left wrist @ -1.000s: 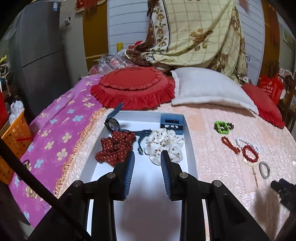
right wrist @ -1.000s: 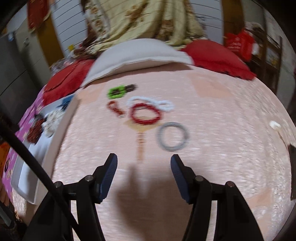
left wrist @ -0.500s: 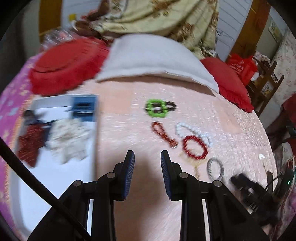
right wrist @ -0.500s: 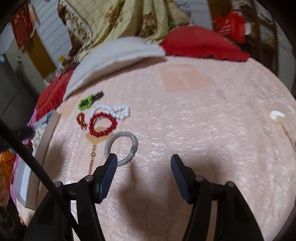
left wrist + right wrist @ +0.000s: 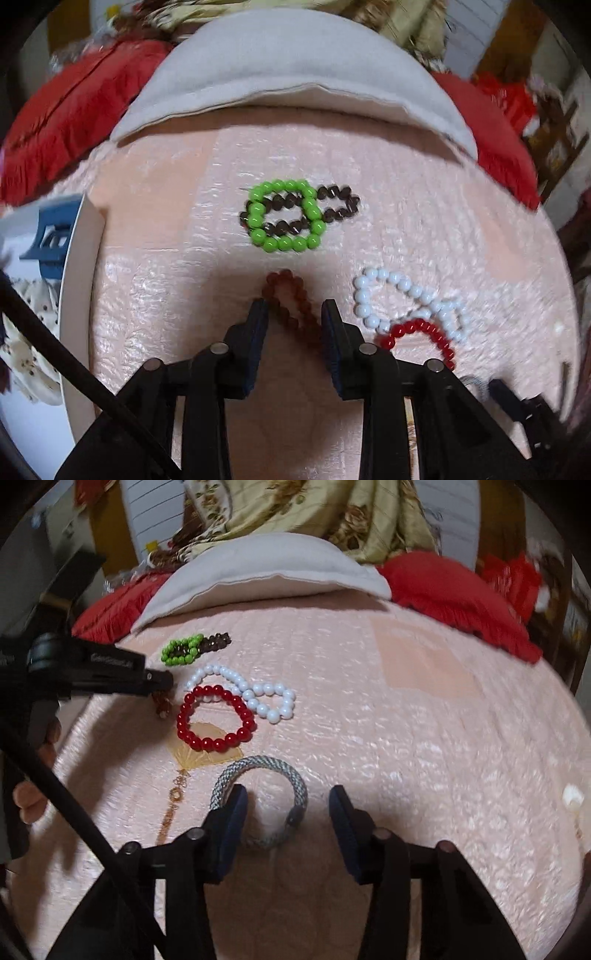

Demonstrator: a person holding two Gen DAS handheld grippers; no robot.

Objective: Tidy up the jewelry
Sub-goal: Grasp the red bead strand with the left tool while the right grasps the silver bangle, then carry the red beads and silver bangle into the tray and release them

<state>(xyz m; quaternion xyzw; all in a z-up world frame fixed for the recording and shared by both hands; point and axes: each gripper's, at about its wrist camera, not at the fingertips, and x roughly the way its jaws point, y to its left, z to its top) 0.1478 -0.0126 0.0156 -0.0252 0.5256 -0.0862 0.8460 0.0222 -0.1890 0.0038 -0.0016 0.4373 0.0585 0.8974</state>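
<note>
Several bead bracelets lie on the pink bedspread. My left gripper (image 5: 293,314) points down at the dark red bracelet (image 5: 291,306), which lies between its jaws; the pads do not clamp it. Beyond it lie the green bracelet (image 5: 286,243) and the overlapping dark brown bracelet (image 5: 340,201), with the white bracelet (image 5: 406,288) and the bright red bracelet (image 5: 421,326) to the right. My right gripper (image 5: 288,801) straddles the grey braided bangle (image 5: 258,764). Its jaws are closing: the left pad is at the bangle's side, the right pad still apart from it.
A white tray (image 5: 79,295) at the left edge holds a blue clip (image 5: 51,236) and a white scrunchie (image 5: 26,332). A white pillow (image 5: 258,565) and a red cushion (image 5: 461,598) line the far side. A gold fan pendant (image 5: 207,753) lies under the red bracelet.
My left gripper swung right from over the tray and sank onto the dark red bracelet. My right gripper came down over the grey bangle, and its jaws have narrowed.
</note>
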